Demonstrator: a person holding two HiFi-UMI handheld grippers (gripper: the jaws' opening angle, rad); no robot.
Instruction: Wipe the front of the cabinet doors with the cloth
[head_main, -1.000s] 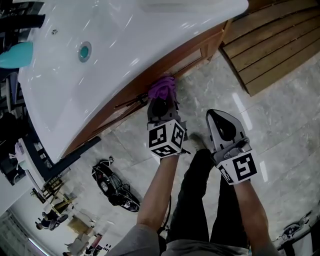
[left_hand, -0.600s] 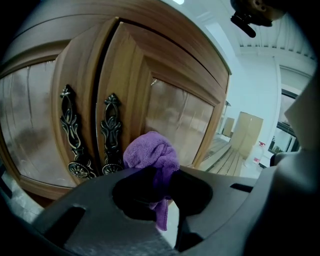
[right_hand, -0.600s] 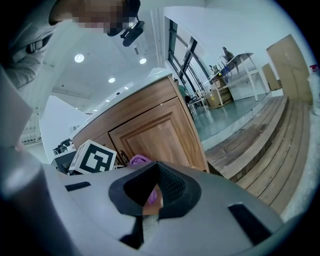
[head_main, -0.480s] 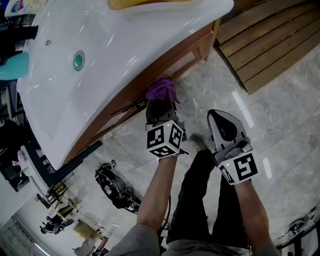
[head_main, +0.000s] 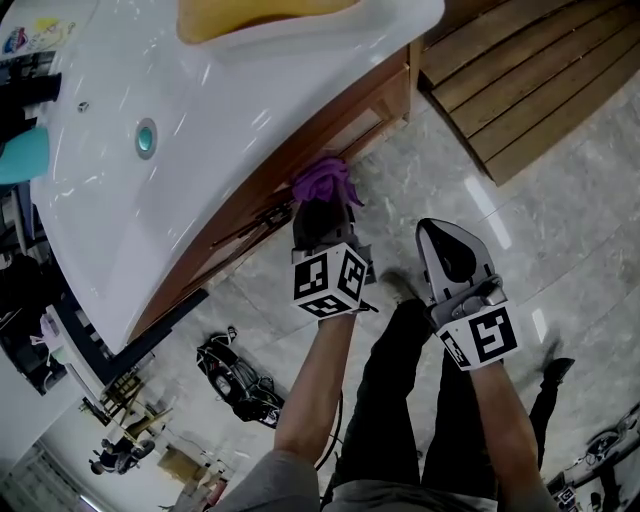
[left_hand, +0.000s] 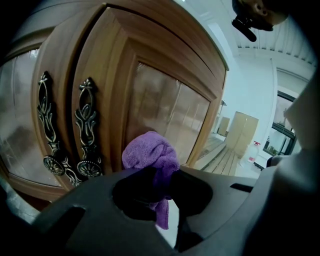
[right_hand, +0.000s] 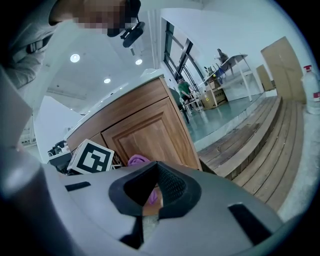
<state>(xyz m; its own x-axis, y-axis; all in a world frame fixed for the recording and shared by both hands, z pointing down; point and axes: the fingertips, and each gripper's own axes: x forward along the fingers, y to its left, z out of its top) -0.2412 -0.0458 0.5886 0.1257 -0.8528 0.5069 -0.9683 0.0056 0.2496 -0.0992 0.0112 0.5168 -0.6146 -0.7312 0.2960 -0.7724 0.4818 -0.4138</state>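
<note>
A bunched purple cloth (head_main: 322, 181) (left_hand: 150, 152) is clamped in my left gripper (head_main: 321, 216) (left_hand: 159, 186), which is shut on it and presses it against the wooden cabinet door (left_hand: 165, 107) under the white basin. Ornate dark metal handles (left_hand: 86, 132) hang left of the cloth on the door stiles. My right gripper (head_main: 452, 250) (right_hand: 150, 200) hovers shut and empty over the floor, apart from the cabinet (right_hand: 145, 132). In the right gripper view the cloth (right_hand: 137, 160) peeks out beside the left gripper's marker cube.
A white washbasin top (head_main: 200, 120) overhangs the cabinet. Wooden steps (head_main: 530, 80) lie to the right on a marble floor (head_main: 560, 260). The person's dark trouser legs (head_main: 400, 380) stand just behind the grippers. A dark bundle of gear (head_main: 238, 385) lies on the floor at left.
The left gripper with the cloth has stayed on the door, shifting only slightly; the head view has drifted, so the basin sits a bit further left. The right gripper has not moved.
</note>
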